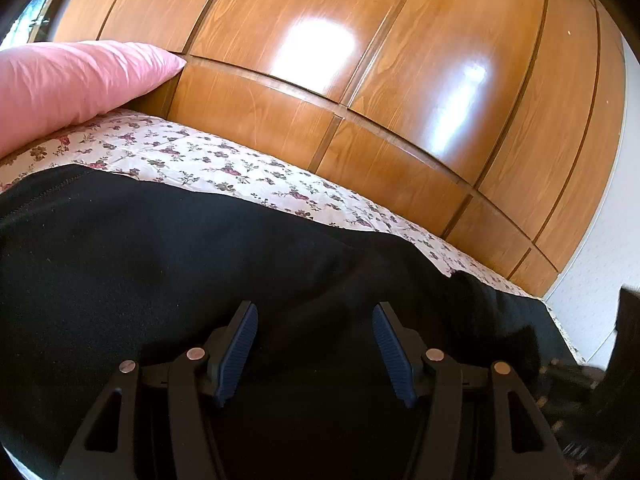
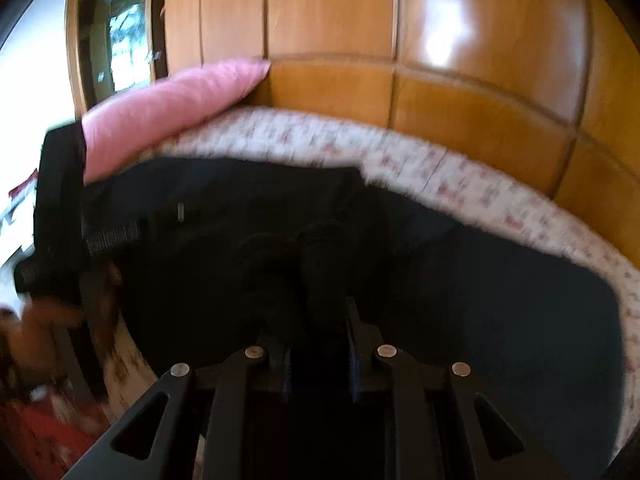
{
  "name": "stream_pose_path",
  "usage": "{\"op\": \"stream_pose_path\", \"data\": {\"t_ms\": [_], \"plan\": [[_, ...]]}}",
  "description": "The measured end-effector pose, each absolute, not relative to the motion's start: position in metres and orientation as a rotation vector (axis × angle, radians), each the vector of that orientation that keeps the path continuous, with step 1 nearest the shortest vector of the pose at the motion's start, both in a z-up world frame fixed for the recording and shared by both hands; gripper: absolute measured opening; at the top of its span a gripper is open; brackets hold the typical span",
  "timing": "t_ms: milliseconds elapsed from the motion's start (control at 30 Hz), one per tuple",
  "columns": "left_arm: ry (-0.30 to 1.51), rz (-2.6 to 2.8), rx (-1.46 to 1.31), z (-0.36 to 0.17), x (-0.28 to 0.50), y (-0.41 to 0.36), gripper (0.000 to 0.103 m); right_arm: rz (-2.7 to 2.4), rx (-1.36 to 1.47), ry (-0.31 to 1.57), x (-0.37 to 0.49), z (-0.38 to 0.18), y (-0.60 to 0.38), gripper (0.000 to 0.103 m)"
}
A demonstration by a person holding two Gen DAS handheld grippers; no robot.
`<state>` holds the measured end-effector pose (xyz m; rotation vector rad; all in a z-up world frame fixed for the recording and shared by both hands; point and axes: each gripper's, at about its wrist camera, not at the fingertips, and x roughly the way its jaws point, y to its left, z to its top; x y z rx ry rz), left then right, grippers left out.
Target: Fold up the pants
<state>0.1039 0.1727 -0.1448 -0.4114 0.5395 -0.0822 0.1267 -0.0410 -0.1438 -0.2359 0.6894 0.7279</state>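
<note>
On the bed [image 1: 224,160], with its flowered sheet, the black pants [image 1: 160,248] lie spread across the middle, a pink pillow [image 1: 68,80] at the head end and a wooden wardrobe [image 1: 320,40] just behind. Over the dark cloth my left gripper [image 1: 314,344] hovers with its fingers [image 1: 236,352] wide apart and nothing between them. My right gripper [image 2: 318,344] has its fingers closed tight on a bunched fold of the pants, lifted a little off the flat part.

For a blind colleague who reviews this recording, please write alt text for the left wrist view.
The left gripper hangs open over black pants spread on a bed with a floral sheet, its blue-padded fingers holding nothing. A pink pillow lies at the upper left, and a glossy wooden wardrobe fills the background.
</note>
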Motion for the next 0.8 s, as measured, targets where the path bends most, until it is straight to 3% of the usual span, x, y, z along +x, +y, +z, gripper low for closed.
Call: {"op": "stream_pose_path", "data": {"t_ms": [333, 500, 700, 733, 800], "plan": [[0.539, -0.086, -0.415, -0.145, 0.104, 0.173, 0.061, 0.870, -0.159, 0.686, 0.116, -0.143, -0.057, 0.060], [0.539, -0.086, -0.415, -0.145, 0.104, 0.173, 0.061, 0.925, 0.011, 0.719, 0.118, -0.126, -0.085, 0.060], [0.539, -0.087, -0.416, -0.145, 0.103, 0.173, 0.061, 0.780, 0.146, 0.608, 0.119, -0.101, -0.137, 0.060], [0.540, -0.086, -0.416, -0.145, 0.103, 0.173, 0.061, 0.716, 0.131, 0.611, 0.123, -0.101, -0.143, 0.057], [0.541, -0.084, -0.412, -0.145, 0.104, 0.172, 0.061, 0.608, 0.113, 0.638, 0.134, -0.106, -0.154, 0.042]]}}
